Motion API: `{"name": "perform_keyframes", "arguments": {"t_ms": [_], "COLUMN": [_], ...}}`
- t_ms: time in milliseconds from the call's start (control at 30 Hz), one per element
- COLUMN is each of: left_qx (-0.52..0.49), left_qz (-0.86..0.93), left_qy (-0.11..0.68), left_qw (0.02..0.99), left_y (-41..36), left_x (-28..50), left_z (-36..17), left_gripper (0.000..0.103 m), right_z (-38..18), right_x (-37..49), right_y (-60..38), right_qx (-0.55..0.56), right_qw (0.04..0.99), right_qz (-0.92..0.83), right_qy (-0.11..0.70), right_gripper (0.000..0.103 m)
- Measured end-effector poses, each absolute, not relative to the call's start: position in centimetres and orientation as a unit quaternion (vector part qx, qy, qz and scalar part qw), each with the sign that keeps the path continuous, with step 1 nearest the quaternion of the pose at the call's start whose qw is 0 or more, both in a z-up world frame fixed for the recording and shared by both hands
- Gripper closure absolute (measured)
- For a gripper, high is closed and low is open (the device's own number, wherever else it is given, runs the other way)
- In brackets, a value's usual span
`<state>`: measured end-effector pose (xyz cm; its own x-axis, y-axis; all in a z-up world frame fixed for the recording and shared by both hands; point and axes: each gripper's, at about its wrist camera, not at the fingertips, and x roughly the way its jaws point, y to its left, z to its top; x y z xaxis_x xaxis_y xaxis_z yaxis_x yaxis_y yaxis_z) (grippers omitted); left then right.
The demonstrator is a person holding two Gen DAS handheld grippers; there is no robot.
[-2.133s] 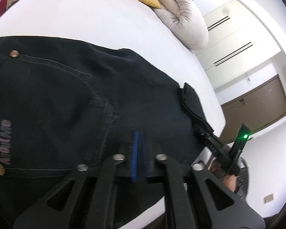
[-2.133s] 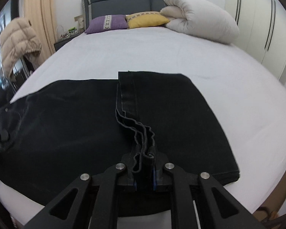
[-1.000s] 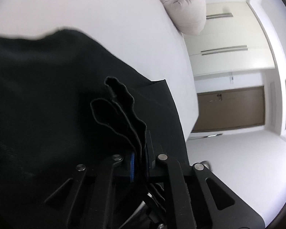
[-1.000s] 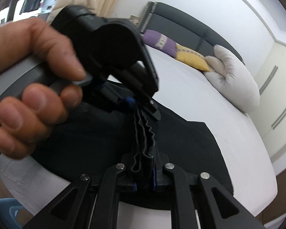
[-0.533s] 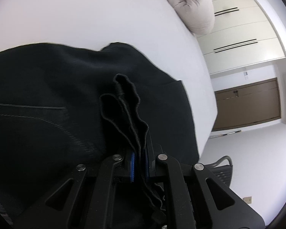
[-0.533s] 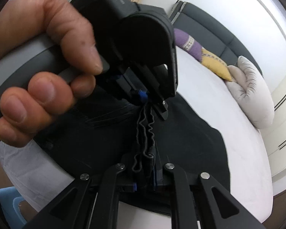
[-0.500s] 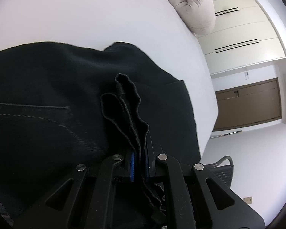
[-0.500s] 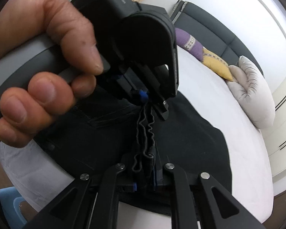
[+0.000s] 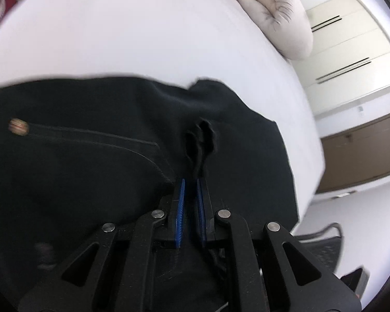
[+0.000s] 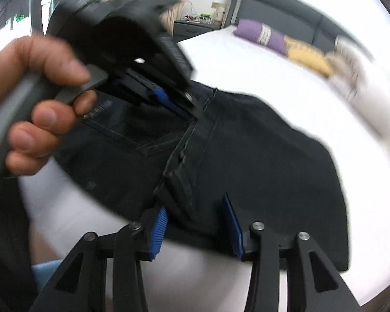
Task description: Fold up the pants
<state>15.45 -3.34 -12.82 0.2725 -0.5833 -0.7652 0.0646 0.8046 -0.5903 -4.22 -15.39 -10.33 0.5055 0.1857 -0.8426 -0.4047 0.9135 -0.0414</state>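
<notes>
Pants (image 10: pixel 260 156) were matt black denim, visible stitching. Bed sheet (image 9: pixel 130 31) smooth white cloth. Gripper (image 10: pixel 196 223) frames matt black plastic, blue ribbed pads (image 10: pixel 158 230).

Bare white bed (image 9: pixel 143 39) lies open beyond the black pants (image 10: pixel 260 156) toward the headboard; pillows (image 10: pixel 293 44) and a rolled duvet (image 9: pixel 280 13) crowd the head edge. The left hand (image 10: pixel 39 98) blocks the bed's left edge.
</notes>
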Motion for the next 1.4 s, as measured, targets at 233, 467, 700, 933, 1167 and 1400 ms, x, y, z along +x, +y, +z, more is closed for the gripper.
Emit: {"name": "perform_keyframes", "arguments": {"t_ms": [233,467,700,933,1167,1400], "left_qx": [-0.127,-0.081,-0.057,-0.078,-0.096,-0.106], "left_qz": [-0.249,-0.261,-0.268,-0.275,-0.275,-0.273], "left_qy": [0.524,0.537,0.529,0.532,0.528,0.523], "left_qw": [0.805,0.798,0.803,0.797,0.798,0.800], "left_y": [-8.3,-9.8,-11.0,-7.8,-7.1,-6.6], "left_x": [13.3,11.7,10.7,11.1,11.1,10.8], "left_z": [-10.2,-13.9,-14.4,-15.5,-15.8,-16.0], "left_gripper": [0.094,0.095,0.095,0.095,0.095,0.095], "right_z": [-7.5,-10.2,-16.7,-19.6,-18.6,-17.8], "right_x": [1.2,8.9,15.2,12.8,5.5,-1.7], "right_y": [-28.2,-37.7,-39.6,-38.6,-39.7,-39.6], "right_qx": [0.154,0.298,0.376,0.387,0.396,0.403], "right_qw": [0.811,0.769,0.711,0.688,0.685,0.693], "right_qz": [0.263,0.252,0.231,0.231,0.245,0.236], "right_qy": [0.499,0.506,0.547,0.568,0.560,0.549], "right_gripper": [0.064,0.093,0.096,0.103,0.103,0.103]}}
